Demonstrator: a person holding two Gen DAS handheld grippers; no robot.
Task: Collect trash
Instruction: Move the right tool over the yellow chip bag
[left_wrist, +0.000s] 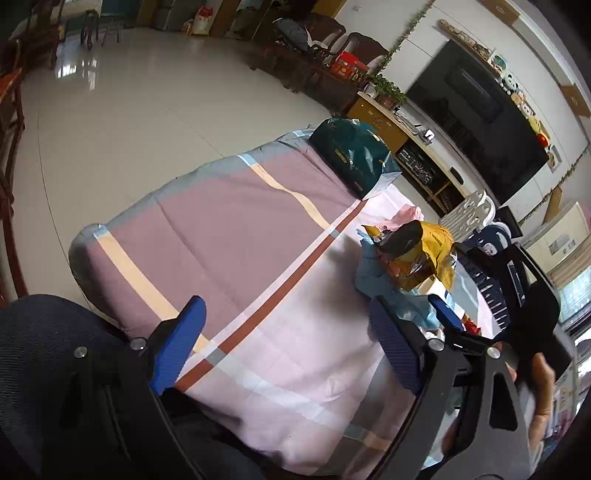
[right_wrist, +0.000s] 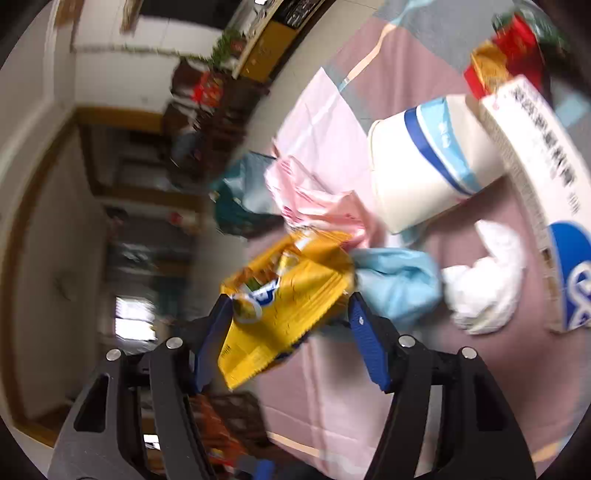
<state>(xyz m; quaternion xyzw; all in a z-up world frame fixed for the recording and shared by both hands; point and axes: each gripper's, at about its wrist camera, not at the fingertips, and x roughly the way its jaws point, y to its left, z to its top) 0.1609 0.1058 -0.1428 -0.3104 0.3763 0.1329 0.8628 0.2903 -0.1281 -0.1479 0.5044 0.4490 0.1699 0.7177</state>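
Note:
A yellow snack bag lies at the table's edge between my right gripper's blue fingers, which stand open around it. Beside it lie light blue crumpled plastic, pink plastic, a white paper cup with blue bands, a white tissue wad and a white and blue box. In the left wrist view my left gripper is open and empty above the striped cloth. The yellow bag and the right gripper show at the right there.
A dark green bag lies at the far end of the cloth-covered table. A red and yellow packet lies at the back right. A TV and cabinet stand beyond; tiled floor at the left.

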